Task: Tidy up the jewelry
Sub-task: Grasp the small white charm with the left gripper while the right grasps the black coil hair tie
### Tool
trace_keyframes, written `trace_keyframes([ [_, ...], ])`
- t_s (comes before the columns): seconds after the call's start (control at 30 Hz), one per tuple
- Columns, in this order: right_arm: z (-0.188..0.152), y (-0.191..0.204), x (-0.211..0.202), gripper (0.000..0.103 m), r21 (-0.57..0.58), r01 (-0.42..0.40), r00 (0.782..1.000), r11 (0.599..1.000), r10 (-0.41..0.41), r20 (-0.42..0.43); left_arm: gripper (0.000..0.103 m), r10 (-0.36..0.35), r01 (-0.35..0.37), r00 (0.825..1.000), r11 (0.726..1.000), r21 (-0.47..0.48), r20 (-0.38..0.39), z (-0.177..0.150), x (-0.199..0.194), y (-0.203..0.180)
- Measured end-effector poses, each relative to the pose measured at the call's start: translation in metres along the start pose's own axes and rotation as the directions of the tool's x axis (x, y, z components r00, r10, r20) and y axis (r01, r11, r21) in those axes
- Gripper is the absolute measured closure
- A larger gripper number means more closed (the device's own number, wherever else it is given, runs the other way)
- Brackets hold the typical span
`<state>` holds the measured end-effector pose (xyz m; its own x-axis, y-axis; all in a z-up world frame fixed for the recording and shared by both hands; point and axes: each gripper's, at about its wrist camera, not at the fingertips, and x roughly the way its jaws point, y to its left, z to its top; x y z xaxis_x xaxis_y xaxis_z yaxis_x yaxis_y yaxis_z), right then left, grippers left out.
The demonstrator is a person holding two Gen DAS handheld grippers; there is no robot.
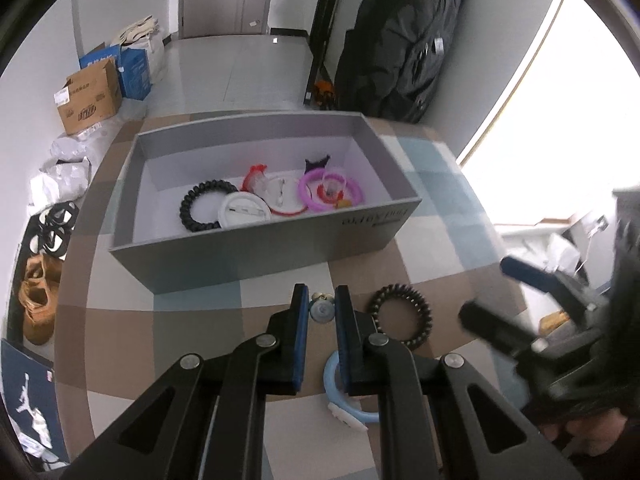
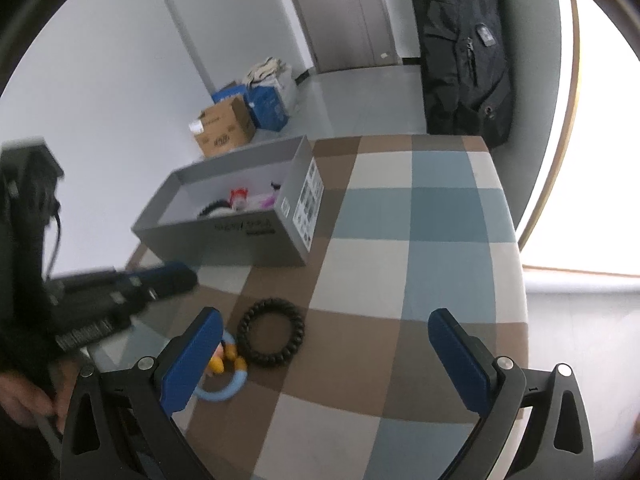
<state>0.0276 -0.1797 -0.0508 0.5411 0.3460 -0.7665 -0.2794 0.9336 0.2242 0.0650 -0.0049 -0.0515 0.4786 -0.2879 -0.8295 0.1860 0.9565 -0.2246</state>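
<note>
A grey box (image 1: pixel 280 246) on the checkered table holds a black coil ring (image 1: pixel 204 206), a white round piece (image 1: pixel 244 210), a red ring and a pink ring (image 1: pixel 330 190). My left gripper (image 1: pixel 322 304) is narrowly open, its fingers on either side of a small round charm (image 1: pixel 322 309) on the table. A black coil bracelet (image 1: pixel 401 316) lies just right of it and a light blue ring (image 1: pixel 338 388) lies under the fingers. My right gripper (image 2: pixel 326 328) is wide open and empty above the table, with the black bracelet (image 2: pixel 271 333) and blue ring (image 2: pixel 228 384) at its left finger.
The grey box (image 2: pixel 224 236) sits at the far side of the table. The table's edge curves away on the right (image 2: pixel 516 240). Cardboard boxes (image 1: pixel 90 96), shoes (image 1: pixel 40 296) and a black jacket (image 1: pixel 404 40) are on the floor and wall beyond.
</note>
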Motion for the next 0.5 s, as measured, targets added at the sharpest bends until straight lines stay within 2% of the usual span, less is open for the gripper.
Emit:
trace_keyframes([
  [0.1,-0.005,0.006,0.0,0.002,-0.035,0.009,1.0,0.999,-0.009,-0.008,0.095,-0.025,0.026,1.0,0.999,-0.027,0.015,0.003,-0.008,0.004],
  [0.13,-0.006,0.01,0.0,0.005,-0.052,0.018,1.0,0.998,-0.018,-0.008,0.095,-0.035,0.036,0.999,0.999,-0.036,0.02,0.004,-0.01,0.006],
  [0.2,-0.008,0.014,0.004,0.014,-0.077,0.029,0.999,0.997,-0.03,-0.014,0.094,-0.047,0.048,0.998,0.998,-0.044,0.032,0.005,-0.014,0.007],
  [0.27,-0.008,0.016,0.009,0.03,-0.088,0.038,0.999,0.995,-0.04,-0.025,0.094,-0.047,0.049,0.998,0.998,-0.042,0.044,0.005,-0.017,0.006],
  [0.37,-0.009,0.018,0.018,0.044,-0.098,0.059,0.997,0.993,-0.064,-0.046,0.094,-0.043,0.045,0.998,0.998,-0.037,0.053,0.005,-0.022,0.007],
  [0.5,-0.01,0.025,0.027,0.053,-0.129,0.072,0.995,0.989,-0.081,-0.065,0.094,-0.042,0.044,0.997,0.998,-0.033,0.064,0.004,-0.026,0.011],
])
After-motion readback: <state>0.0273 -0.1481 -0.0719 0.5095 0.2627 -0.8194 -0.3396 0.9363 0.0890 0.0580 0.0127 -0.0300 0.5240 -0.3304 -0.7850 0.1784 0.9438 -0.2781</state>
